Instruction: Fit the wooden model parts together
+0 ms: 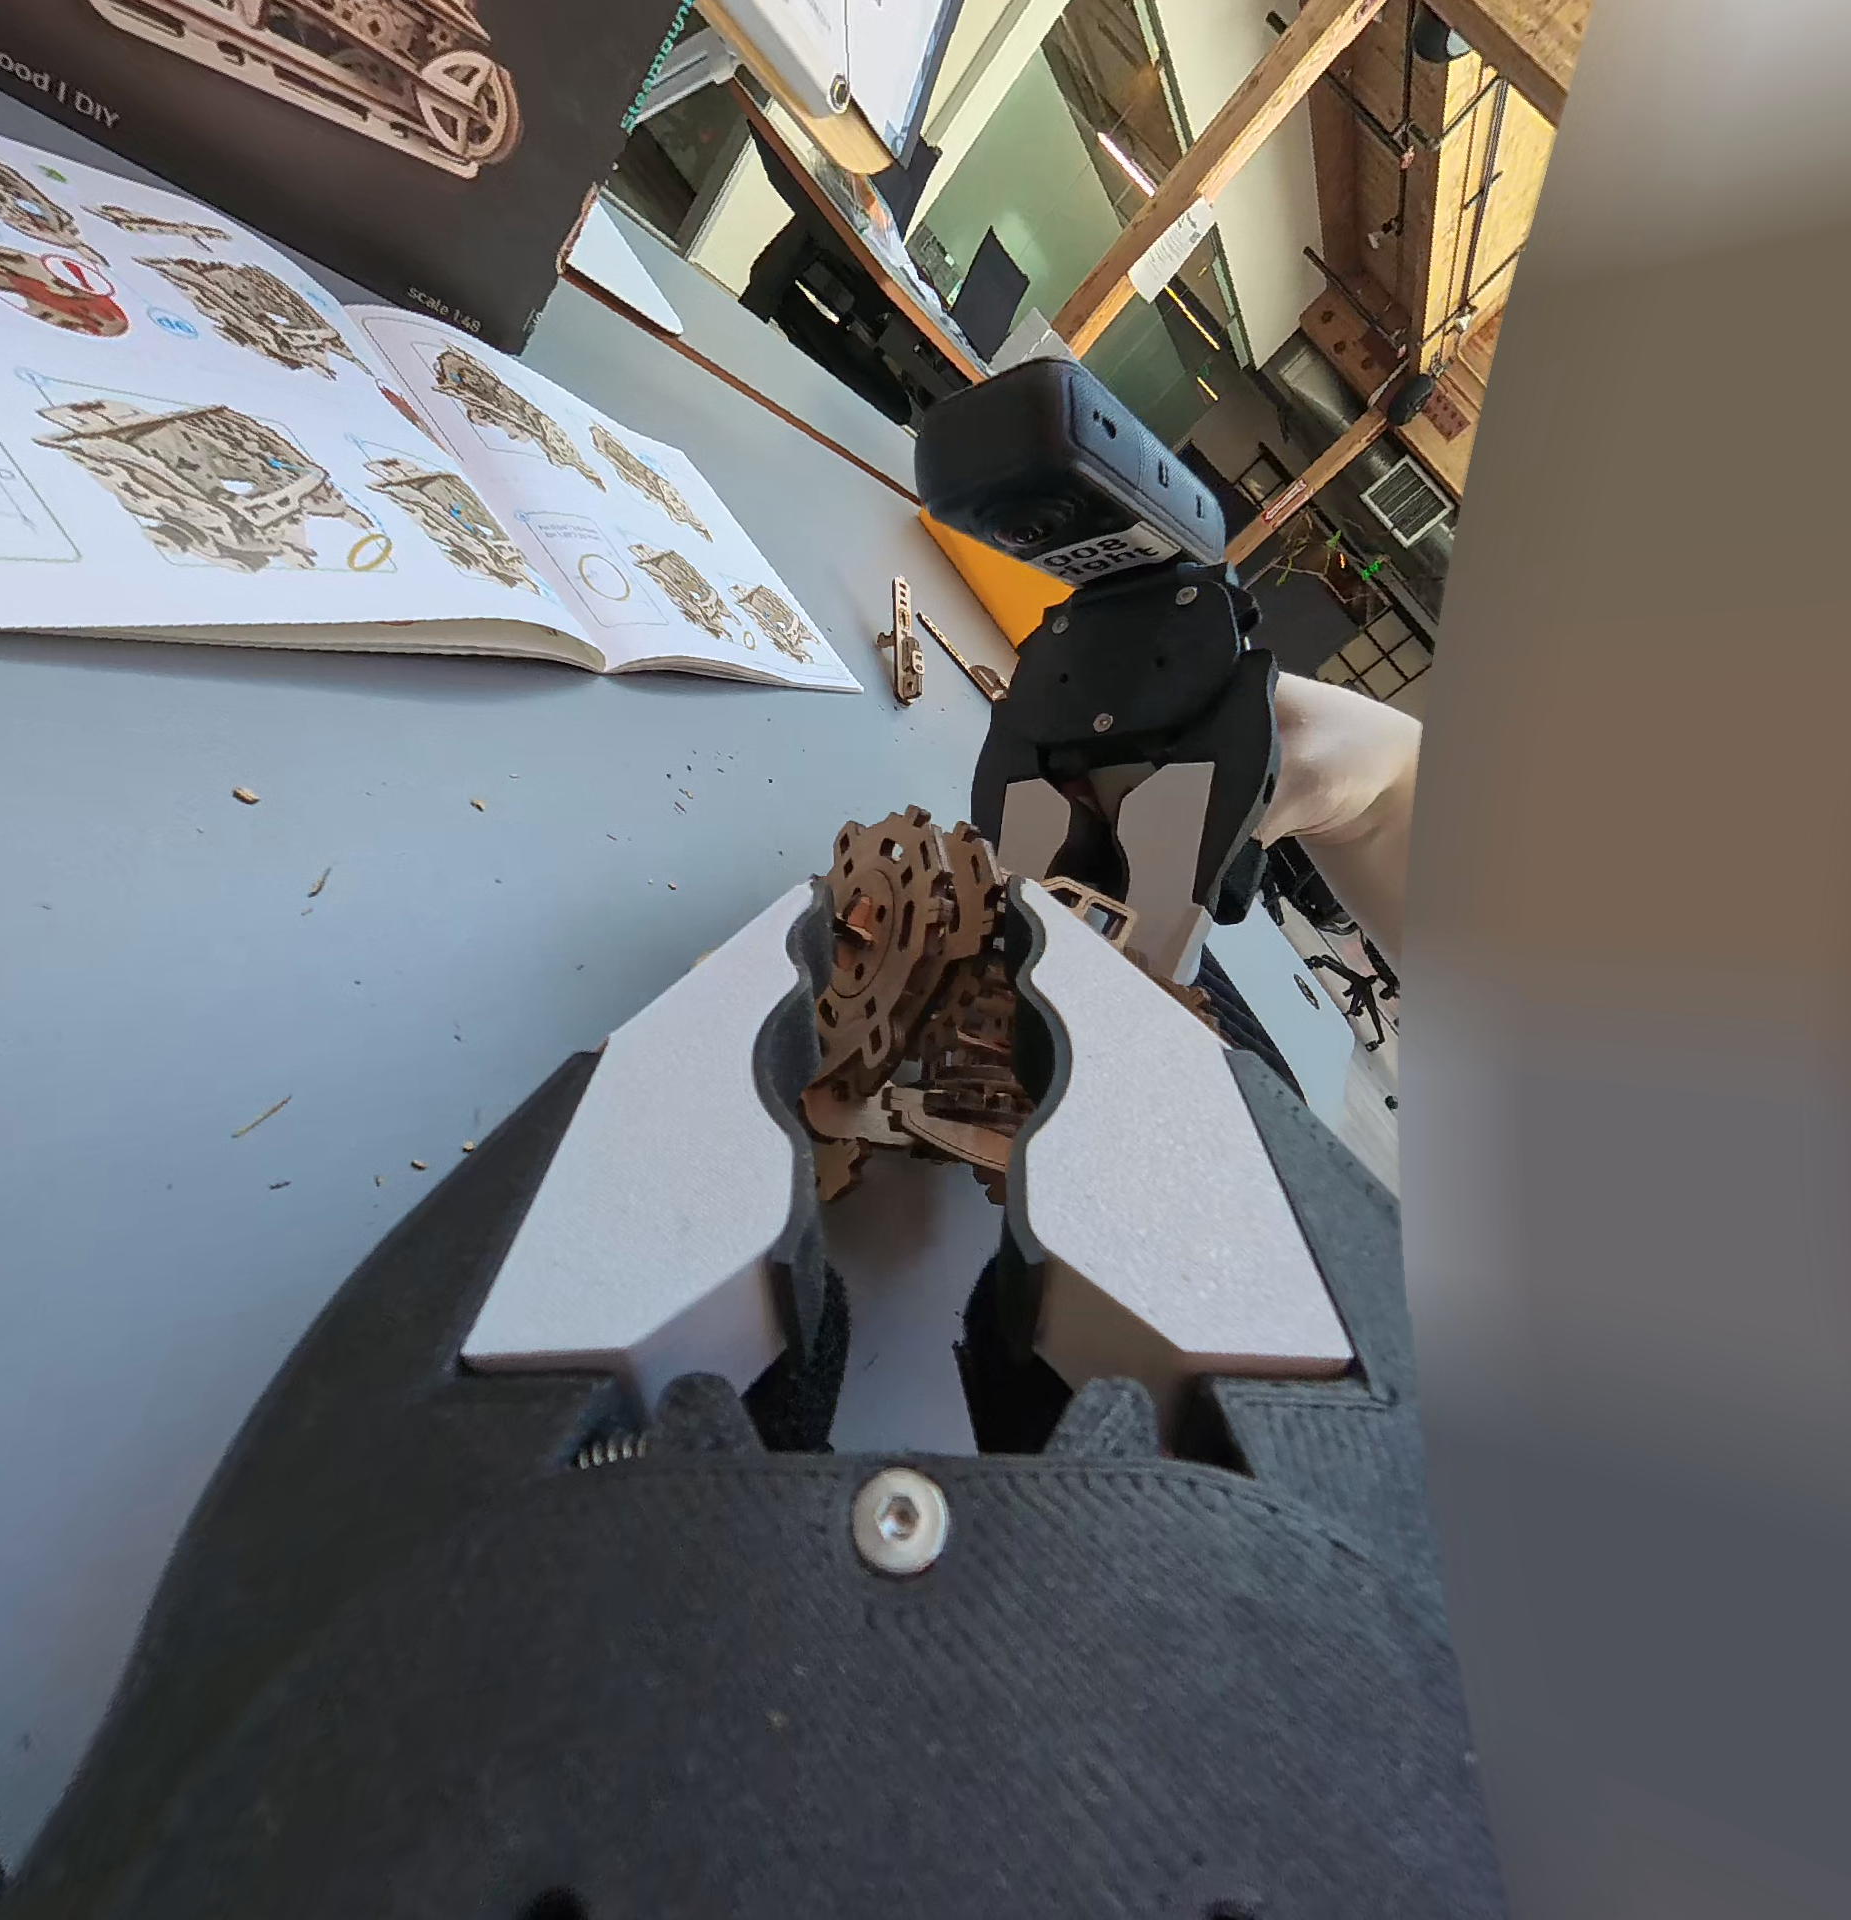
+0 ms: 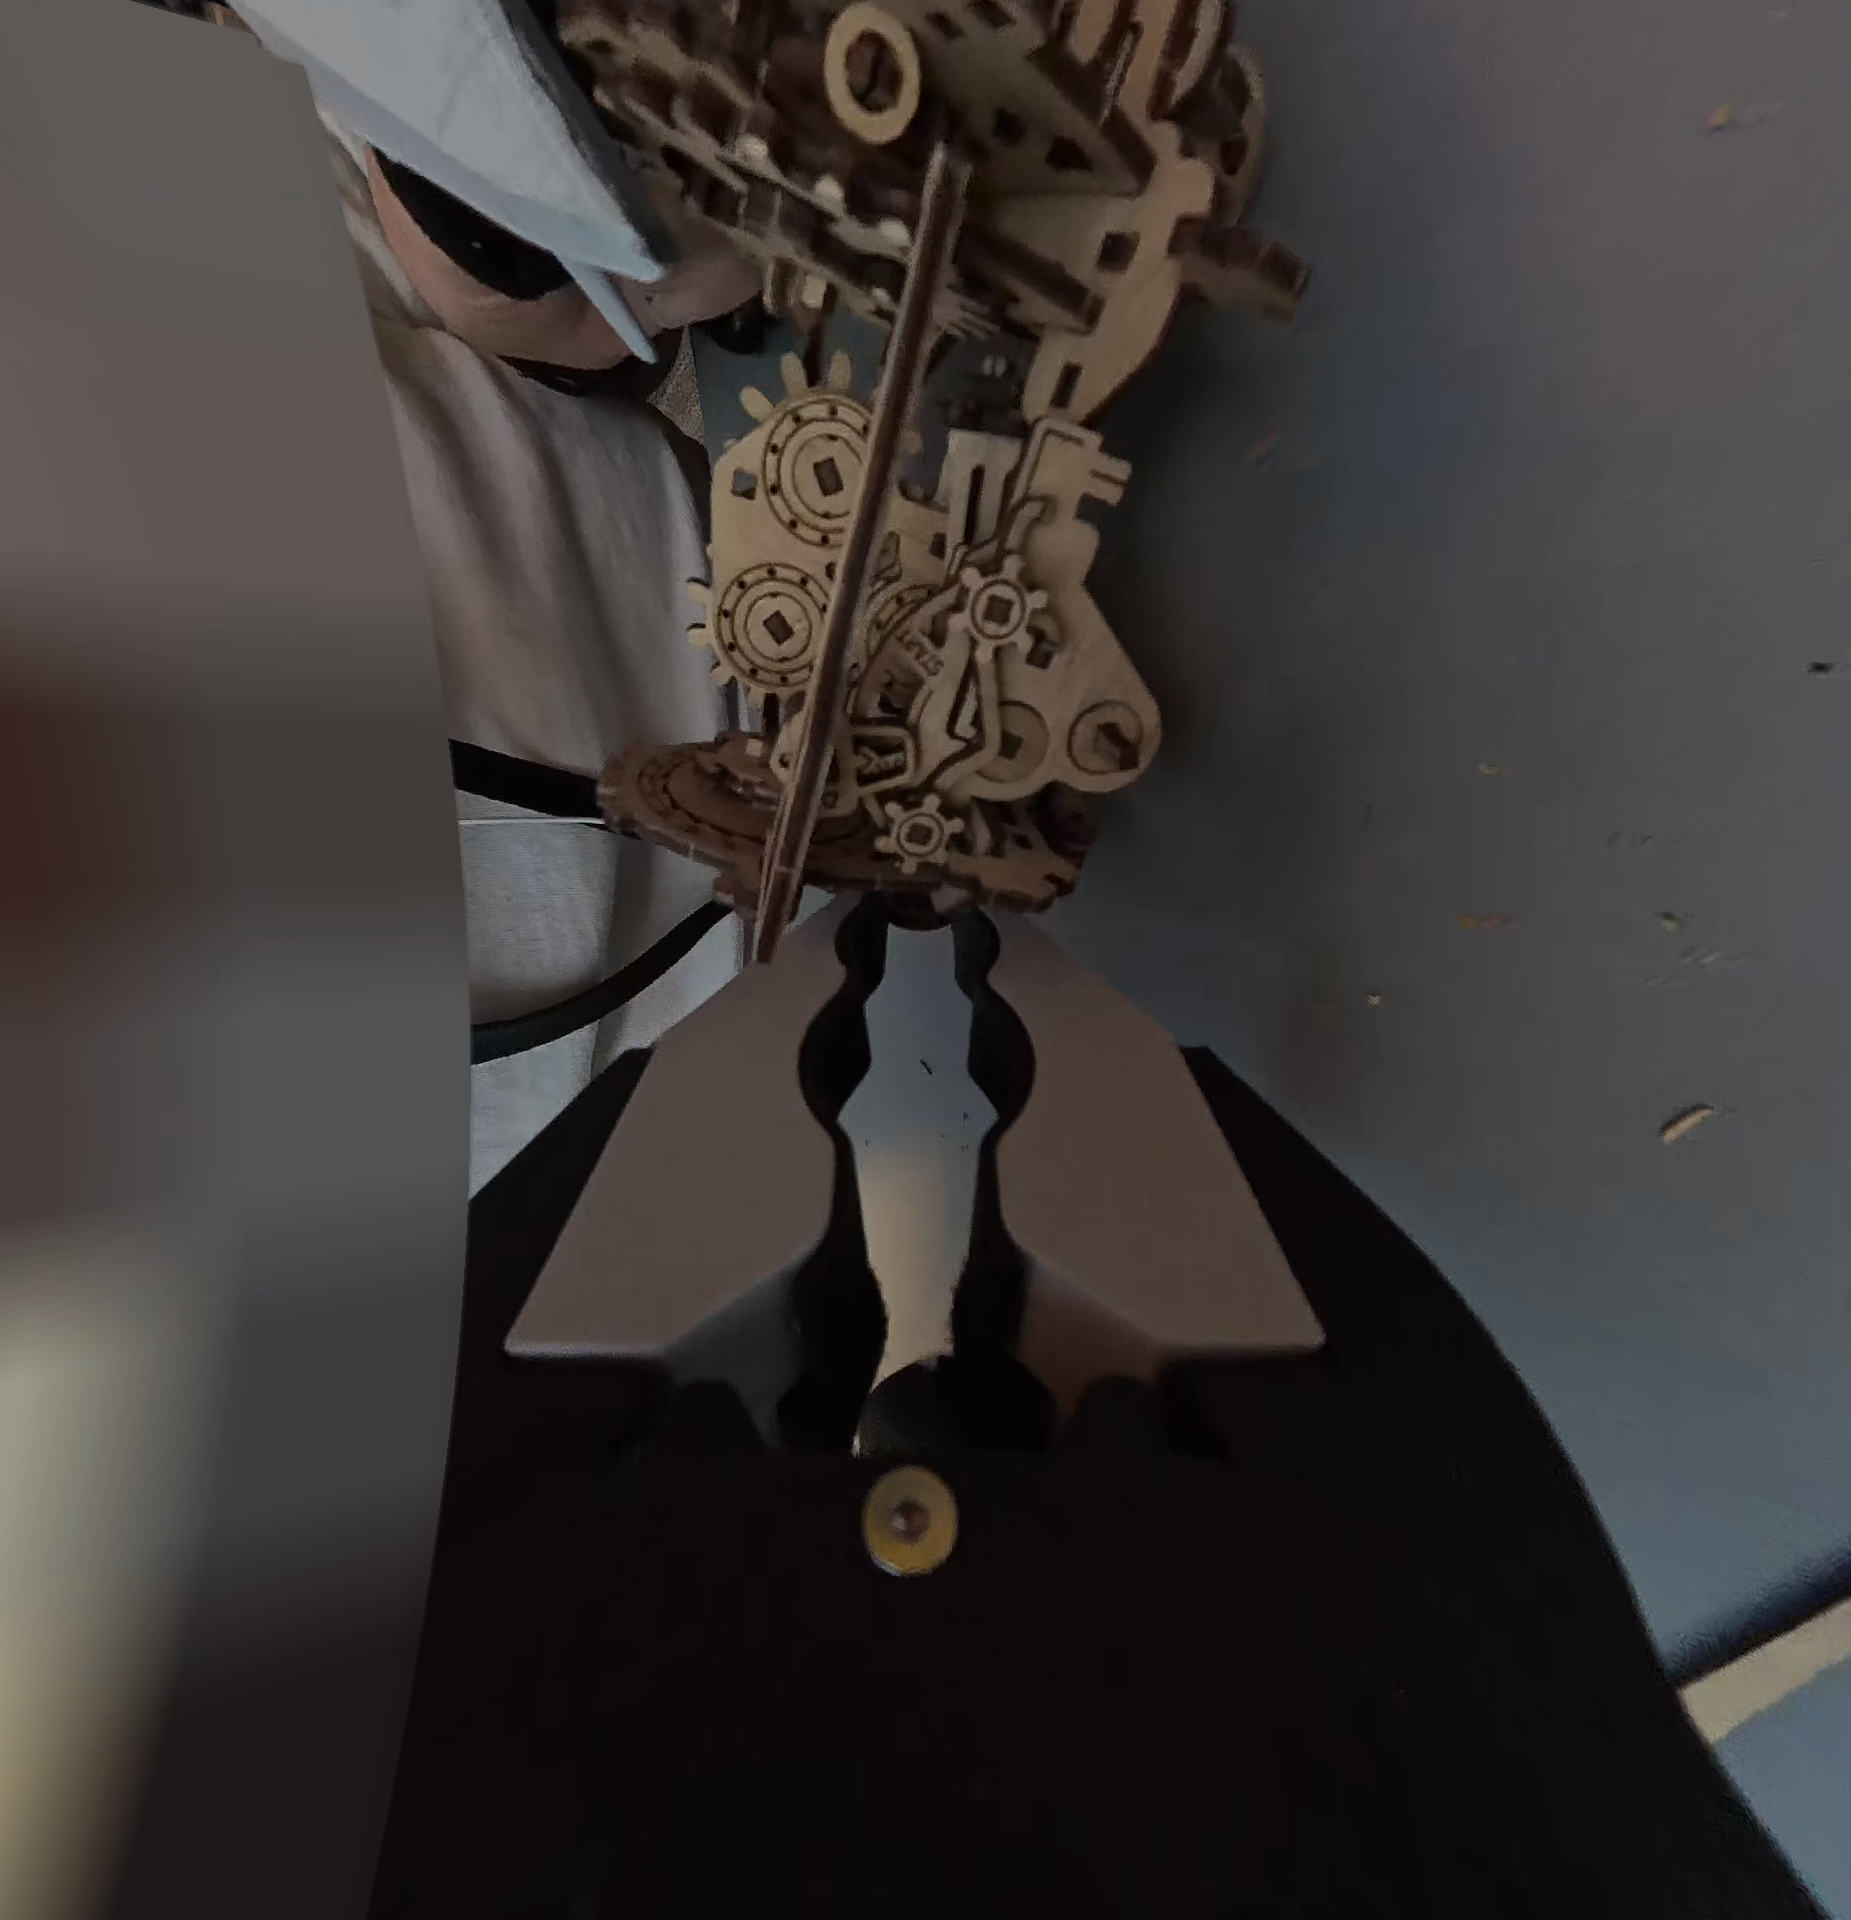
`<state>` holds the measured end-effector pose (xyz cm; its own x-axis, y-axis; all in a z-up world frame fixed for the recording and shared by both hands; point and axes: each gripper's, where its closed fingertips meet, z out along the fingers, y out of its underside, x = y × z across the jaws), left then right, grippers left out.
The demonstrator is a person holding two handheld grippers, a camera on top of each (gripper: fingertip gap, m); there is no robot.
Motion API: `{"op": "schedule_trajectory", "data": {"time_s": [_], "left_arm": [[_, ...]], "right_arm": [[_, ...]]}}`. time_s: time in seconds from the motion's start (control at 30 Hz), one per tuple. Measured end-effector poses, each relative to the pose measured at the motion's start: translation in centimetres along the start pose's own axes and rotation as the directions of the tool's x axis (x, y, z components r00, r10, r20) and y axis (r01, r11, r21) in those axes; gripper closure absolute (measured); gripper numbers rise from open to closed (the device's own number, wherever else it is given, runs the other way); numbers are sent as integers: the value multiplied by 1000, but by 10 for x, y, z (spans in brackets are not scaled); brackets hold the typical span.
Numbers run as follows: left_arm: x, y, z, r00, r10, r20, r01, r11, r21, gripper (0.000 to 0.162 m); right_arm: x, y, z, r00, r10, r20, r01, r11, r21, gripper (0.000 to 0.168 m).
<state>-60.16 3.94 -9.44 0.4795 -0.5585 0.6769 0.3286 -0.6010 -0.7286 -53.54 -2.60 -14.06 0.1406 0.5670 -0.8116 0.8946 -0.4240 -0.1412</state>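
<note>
The wooden model (image 1: 890,997), a cluster of gears and laser-cut plates, sits between the fingers of my left gripper (image 1: 916,914), which is shut on it just above the grey table (image 1: 277,935). My right gripper (image 1: 1108,914) comes in from the far side, its tips hidden behind the model. In the right wrist view the model (image 2: 1004,623) fills the top centre. A thin wooden strip (image 2: 869,540) runs slantwise across it. My right gripper (image 2: 913,930) has its jaws narrowly apart, its tips at the model's round gear base with a small dark bit between them. A white finger (image 2: 505,135) of the left gripper shows top left.
An open instruction booklet (image 1: 329,468) and a black box (image 1: 381,156) lie at the back left. Two loose wooden pieces (image 1: 905,649) lie beside an orange sheet (image 1: 988,571). Wood chips dot the table. A person's arm (image 1: 1336,758) is behind the right gripper. The grippers' ends are close to 10 centimetres from one another.
</note>
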Motion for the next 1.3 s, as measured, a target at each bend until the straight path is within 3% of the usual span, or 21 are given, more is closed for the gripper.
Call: {"op": "schedule_trajectory", "data": {"time_s": [0.13, 0.3, 0.67, 0.9, 1.07, 1.3], "left_arm": [[-5, -5, -4, 1000, -6, 27, 5, 999, 31, 132], [-12, -10, -8, 998, -25, 57, 21, 998, 67, 132], [-19, -17, -13, 994, -97, 56, 89, 988, 126, 132], [-22, -20, -16, 989, -145, 39, 138, 979, 150, 132], [-22, -20, -15, 988, -154, 26, 148, 977, 152, 132], [-18, -17, -13, 993, -115, 32, 110, 985, 136, 132]], "right_arm": [[2, -9, -4, 999, 22, 27, -25, 996, 91, 157], [13, -24, -9, 996, -17, -92, 42, 960, 277, 156], [11, -44, -24, 898, -87, -432, 345, 750, 565, 154], [11, -50, -33, 829, -57, -557, 461, 634, 621, 157], [10, -47, -27, 828, -79, -555, 454, 674, 582, 157], [9, -41, -24, 841, -64, -537, 371, 791, 486, 157]]}}
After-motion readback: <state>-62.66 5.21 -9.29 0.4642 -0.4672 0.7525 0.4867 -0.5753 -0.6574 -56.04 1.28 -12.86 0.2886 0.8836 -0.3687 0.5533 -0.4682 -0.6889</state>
